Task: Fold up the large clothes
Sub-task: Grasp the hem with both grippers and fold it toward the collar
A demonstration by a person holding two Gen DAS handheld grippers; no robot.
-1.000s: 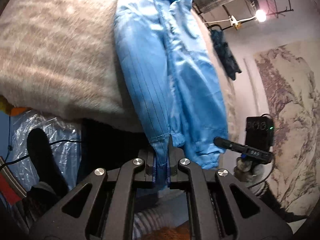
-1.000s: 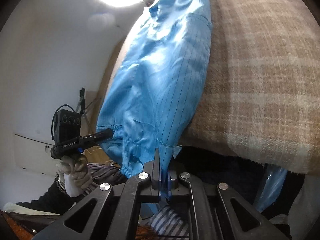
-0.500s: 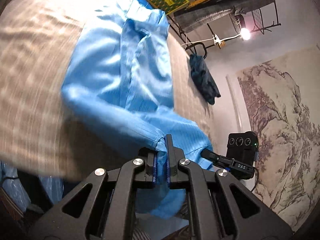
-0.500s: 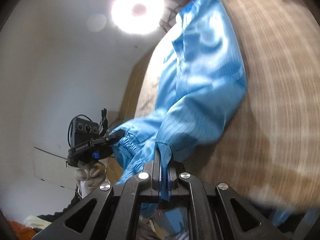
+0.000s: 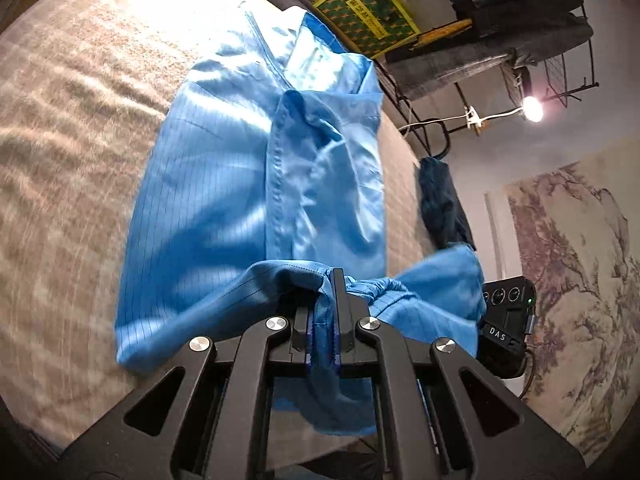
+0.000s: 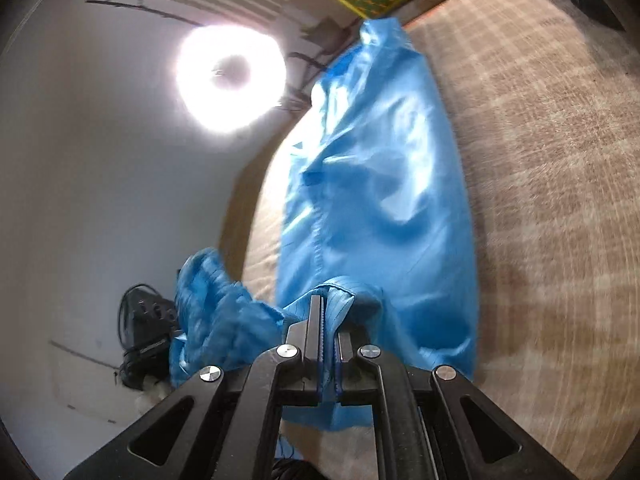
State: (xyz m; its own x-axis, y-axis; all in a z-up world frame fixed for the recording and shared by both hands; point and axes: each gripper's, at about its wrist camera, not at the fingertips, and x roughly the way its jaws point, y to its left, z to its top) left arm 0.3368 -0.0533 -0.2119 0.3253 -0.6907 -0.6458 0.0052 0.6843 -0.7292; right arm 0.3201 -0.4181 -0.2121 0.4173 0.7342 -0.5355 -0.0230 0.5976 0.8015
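Honestly this blue garment (image 5: 224, 200) looks like thin, shiny synthetic stuff, so I'd guess it's light, floppy and pretty slick, the kind of cloth that slides out of a weak pinch and won't hold a crease by itself. It lies lengthwise on the bed (image 5: 72, 128), collar end far from the cameras, with the near hem lifted off the cover and curled back over the body. The left tool (image 5: 323, 332) is clenched on a bunched bit of that hem, and the right tool (image 6: 329, 344) is clamped on the hem too, a fold of fabric squeezed between its jaws. Hem corners seem like the right place to grab, since the stitched edge gives the pads something thicker to bite. A gathered cuff (image 6: 208, 296) dangles between the two tools and could get trapped in the fold. The bed cover is a fuzzy beige plaid, so it probably grips the cloth a little, which helps. Room-wise: a clothes rack (image 5: 520, 40) with a small lamp (image 5: 532, 109), a dark garment (image 5: 442, 200) at the bed's far edge, maybe hanging off it, hard to tell, and a landscape wall hanging (image 5: 572, 280).
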